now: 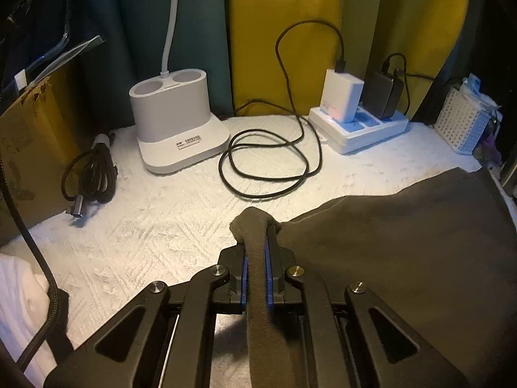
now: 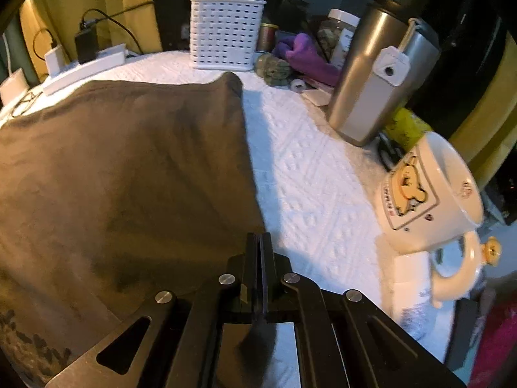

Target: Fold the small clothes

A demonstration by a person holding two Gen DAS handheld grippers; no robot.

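Brown cloth [image 2: 129,168] lay spread on the white textured table [image 1: 145,226], dark olive-brown, soft and matte, w/ a few shallow wrinkles. Left tool [image 1: 257,242] was pinching a bunched corner of it, fabric squeezed between the blue pads. Right tool [image 2: 259,239] sat at the cloth's near right edge w/ fingers pressed together; whether fabric was caught there, can't tell. To fold well: probably lift both corners level, keep the edge taut, carry it over evenly (mug [image 2: 429,194] and tumbler [image 2: 371,74] stood near, so stay clear).
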